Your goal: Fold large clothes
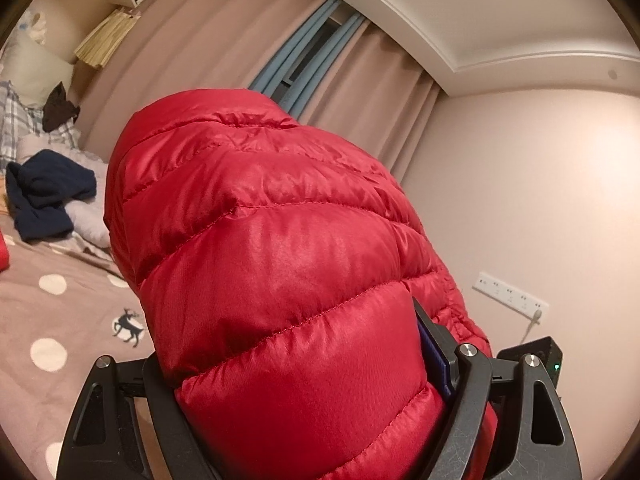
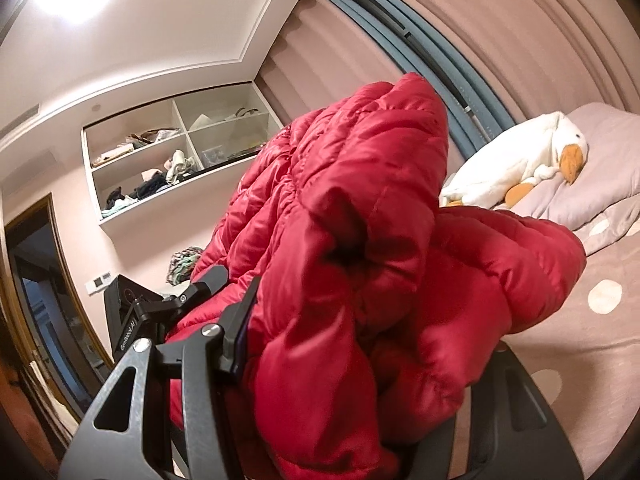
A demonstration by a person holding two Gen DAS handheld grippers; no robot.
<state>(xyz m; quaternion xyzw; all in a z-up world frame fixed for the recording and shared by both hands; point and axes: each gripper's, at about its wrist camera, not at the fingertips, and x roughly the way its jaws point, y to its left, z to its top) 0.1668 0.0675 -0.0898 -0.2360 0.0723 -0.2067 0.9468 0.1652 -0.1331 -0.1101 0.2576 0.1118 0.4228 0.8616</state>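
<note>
A red quilted down jacket fills the middle of the left wrist view, lifted above the bed. My left gripper is shut on a thick fold of it; the fabric bulges between the black fingers and hides the tips. The same red jacket is bunched in the right wrist view. My right gripper is shut on it, with its left finger pressed into the fabric and the right finger hidden behind the cloth. The left gripper also shows in the right wrist view, holding the jacket's far side.
The bed has a taupe cover with white dots. A navy garment and plaid cloth lie at its far end. A white plush goose lies on a pillow. Curtains, open wall shelves and a doorway surround.
</note>
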